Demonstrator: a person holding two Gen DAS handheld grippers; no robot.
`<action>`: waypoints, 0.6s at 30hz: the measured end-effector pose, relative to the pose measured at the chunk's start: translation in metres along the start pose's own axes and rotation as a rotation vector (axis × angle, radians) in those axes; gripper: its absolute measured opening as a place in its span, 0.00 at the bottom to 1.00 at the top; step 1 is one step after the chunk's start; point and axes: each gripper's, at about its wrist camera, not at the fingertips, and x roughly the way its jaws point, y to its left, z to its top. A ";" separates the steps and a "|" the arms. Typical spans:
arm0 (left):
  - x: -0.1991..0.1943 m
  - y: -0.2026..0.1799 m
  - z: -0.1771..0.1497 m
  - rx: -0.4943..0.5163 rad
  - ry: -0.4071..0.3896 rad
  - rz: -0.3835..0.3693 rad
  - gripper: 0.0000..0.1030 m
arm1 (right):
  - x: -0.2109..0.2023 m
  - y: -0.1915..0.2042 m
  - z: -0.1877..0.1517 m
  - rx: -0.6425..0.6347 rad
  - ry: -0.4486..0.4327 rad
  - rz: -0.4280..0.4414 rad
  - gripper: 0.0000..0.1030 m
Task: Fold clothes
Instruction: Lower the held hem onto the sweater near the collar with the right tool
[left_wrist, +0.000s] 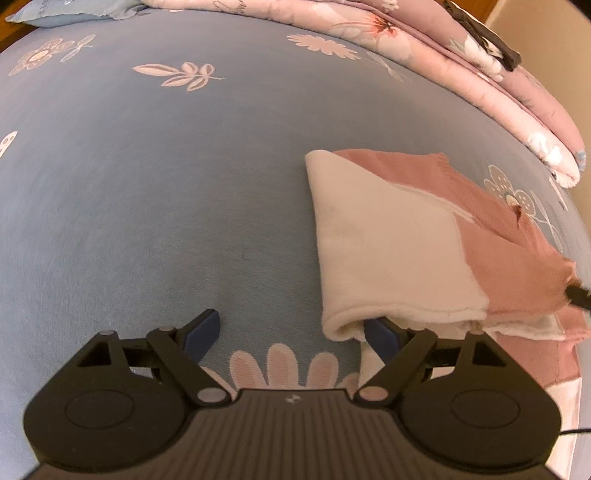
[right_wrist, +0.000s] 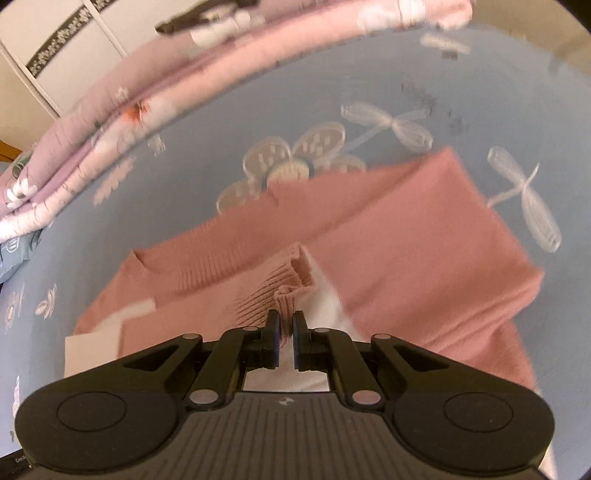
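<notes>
Sweater (left_wrist: 436, 236): knit, dusty pink with cream-white panels, soft and slightly fuzzy. It lies partly folded on the bed sheet, toward the right of the left wrist view, its white side turned over into a rounded fold at the near edge. In the right wrist view the pink body spreads in broad flat layers with a curved neckline and a ribbed cuff (right_wrist: 291, 284), bunched and puckered.

Left tool (left_wrist: 291, 334): black, blue-padded fingers spread wide, holding nothing. One finger rests over bare sheet; the other sits at the near rolled edge of the sweater, its tip under the fold.

Right tool (right_wrist: 285, 326): fingers pressed nearly together, pinching the ribbed pink cuff. Its dark tip shows at the sweater's right edge in the left wrist view.

Bed sheet (left_wrist: 166, 184): smooth blue cotton-like weave, printed with pale flowers and leaf sprigs.

Quilt (left_wrist: 461, 74): folded, padded, pink floral, stacked along the far edge of the bed, well apart from the sweater.

Pillow (left_wrist: 55, 16): blue, only a far corner visible.
</notes>
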 end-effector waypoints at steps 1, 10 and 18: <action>0.000 -0.001 0.000 0.009 0.002 0.000 0.83 | -0.005 0.000 0.002 -0.008 -0.012 -0.001 0.08; -0.001 -0.001 -0.001 0.001 0.010 -0.007 0.83 | 0.022 -0.009 -0.011 -0.029 0.061 -0.064 0.09; -0.019 -0.005 0.002 0.047 -0.010 -0.033 0.83 | 0.025 -0.018 -0.017 0.053 0.051 -0.059 0.11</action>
